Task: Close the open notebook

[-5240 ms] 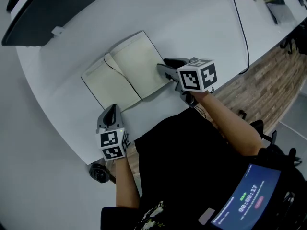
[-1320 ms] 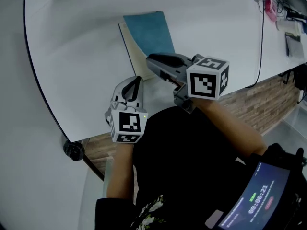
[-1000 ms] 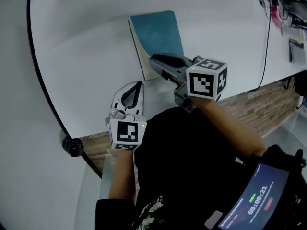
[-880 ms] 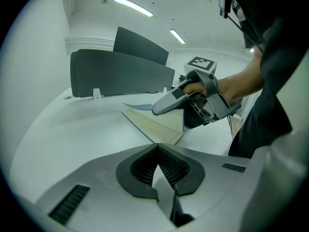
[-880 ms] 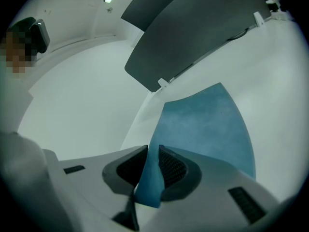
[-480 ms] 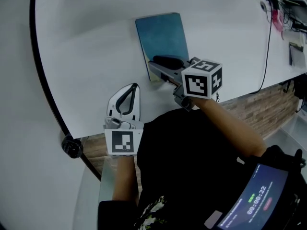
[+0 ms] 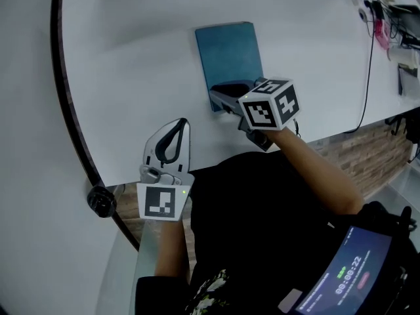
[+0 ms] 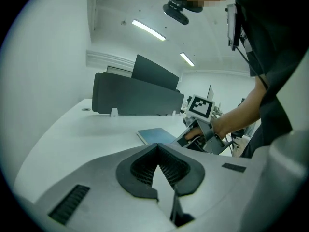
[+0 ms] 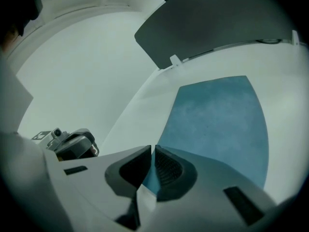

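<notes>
The notebook (image 7: 226, 51) lies closed on the white table (image 7: 131, 64) with its blue cover up; it also shows in the left gripper view (image 8: 155, 135) and fills the right gripper view (image 9: 222, 124). My right gripper (image 7: 215, 96) rests low over the notebook's near edge. Its jaws (image 9: 151, 149) have just been closing and now stand shut to a thin slit, with nothing between them. My left gripper (image 7: 183, 122) hovers apart over the table's near edge, shut and empty (image 8: 157, 148). The right gripper (image 8: 193, 138) shows there beside the notebook.
A dark upright panel (image 8: 135, 95) stands at the table's far side. A black cable (image 7: 369, 71) runs across the table at the right, with small clutter (image 7: 394, 5) beyond it. The table's dark curved rim (image 7: 72, 110) is at the left, with a round black object (image 7: 102, 201) below it.
The notebook, open five seconds ago, is now closed. Over the last second the right gripper sank onto its near edge and its jaws narrowed. The left gripper drew back and rose.
</notes>
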The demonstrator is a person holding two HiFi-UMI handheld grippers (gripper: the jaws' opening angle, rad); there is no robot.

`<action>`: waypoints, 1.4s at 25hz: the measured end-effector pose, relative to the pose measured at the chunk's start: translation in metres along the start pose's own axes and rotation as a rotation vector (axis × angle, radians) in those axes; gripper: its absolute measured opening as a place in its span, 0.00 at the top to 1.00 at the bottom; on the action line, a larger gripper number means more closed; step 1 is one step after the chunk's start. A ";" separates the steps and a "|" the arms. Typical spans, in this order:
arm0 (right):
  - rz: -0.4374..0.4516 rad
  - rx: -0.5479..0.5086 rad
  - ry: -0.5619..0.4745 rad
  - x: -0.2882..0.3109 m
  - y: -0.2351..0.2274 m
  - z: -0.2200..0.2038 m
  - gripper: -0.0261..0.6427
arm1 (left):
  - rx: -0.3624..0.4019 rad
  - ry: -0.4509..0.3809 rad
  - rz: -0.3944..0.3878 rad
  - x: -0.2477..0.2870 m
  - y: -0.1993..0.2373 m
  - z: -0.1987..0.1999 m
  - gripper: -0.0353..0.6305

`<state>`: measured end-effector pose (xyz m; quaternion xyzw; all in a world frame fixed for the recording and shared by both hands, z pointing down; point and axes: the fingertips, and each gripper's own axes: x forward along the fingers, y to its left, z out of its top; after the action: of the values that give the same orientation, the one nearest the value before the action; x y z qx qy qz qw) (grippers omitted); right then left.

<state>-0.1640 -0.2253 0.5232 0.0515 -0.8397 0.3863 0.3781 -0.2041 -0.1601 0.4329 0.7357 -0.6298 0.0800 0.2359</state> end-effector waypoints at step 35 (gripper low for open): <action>-0.577 -0.536 -0.902 -0.301 0.081 0.080 0.86 | 0.312 -0.334 0.359 -0.064 -0.049 0.196 0.94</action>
<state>-0.0289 -0.2853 0.2373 0.3392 -0.9377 -0.0173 0.0738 -0.2045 -0.1861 0.2229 0.6429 -0.7601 0.0942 -0.0047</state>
